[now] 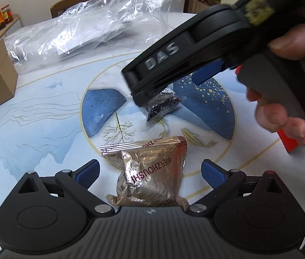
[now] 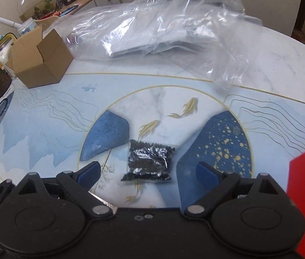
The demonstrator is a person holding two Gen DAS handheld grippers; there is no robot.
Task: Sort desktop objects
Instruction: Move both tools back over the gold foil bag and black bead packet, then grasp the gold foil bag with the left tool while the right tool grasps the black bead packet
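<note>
The left gripper was held wide apart over the worktop, with a bronze foil packet lying flat between its two blue pads and not yet pinched. The right gripper was also spread wide, and a small clear bag of black beads was seen between its fingers, resting on the worktop near the painted fish. In the left wrist view the same bag was partly covered by the tip of the right gripper, so contact could not be judged there; in the right wrist view the pads stood clearly apart from the bag.

The step in hand was judged to be the picking up of these two small packets. For the bead bag, the fingers should be lowered until the pads are level with the thick middle of the bag, because the thin sealed edges would probably slip out. The closing should be done slowly, since the beads can move inside the film. The foil packet looked puffy and smooth, so it should be caught across its narrow crumpled waist. A cardboard box and a big transparent plastic bag were lying further back, well apart from both packets; which was meant as the place for sorting could not be told.
</note>
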